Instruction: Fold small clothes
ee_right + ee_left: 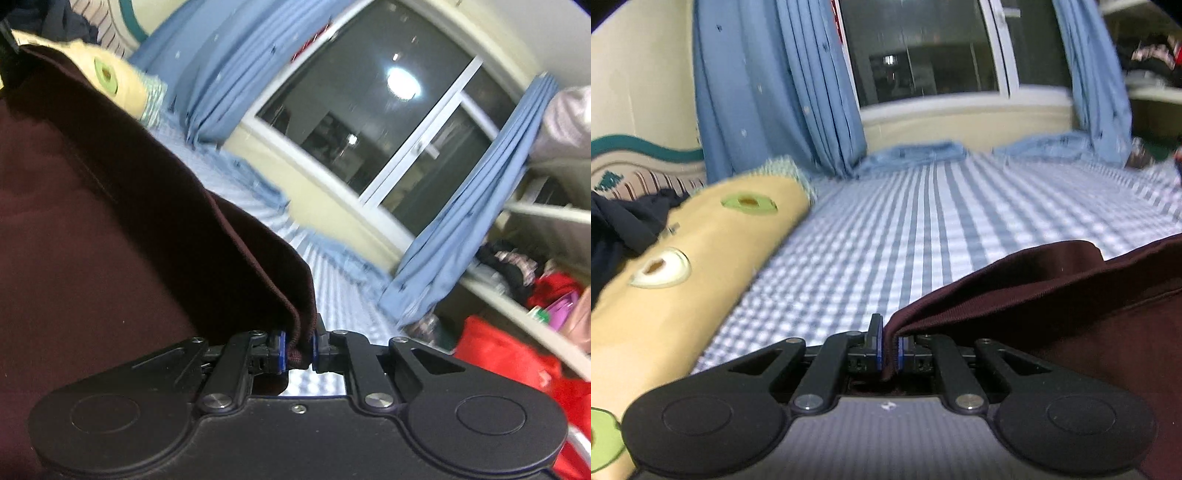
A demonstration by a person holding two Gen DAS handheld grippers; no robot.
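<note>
Pinching maroon garment (1052, 295) edge between both closed fingers (878, 345), apparently lifted.

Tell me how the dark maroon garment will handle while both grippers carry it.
Likely floppy: the maroon garment sags in folds from the left gripper. Probably light, since thin pinches by it and the right gripper hold it. Its free cloth may swing.

Maroon garment (1071, 295), blue-white checked sheet (905, 229), avocado-print tan blanket (701, 258).

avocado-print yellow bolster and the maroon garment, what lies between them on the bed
Only bare blue-and-white checked bedsheet between the avocado-print yellow bolster and the maroon garment, seen in the left wrist view.
</note>
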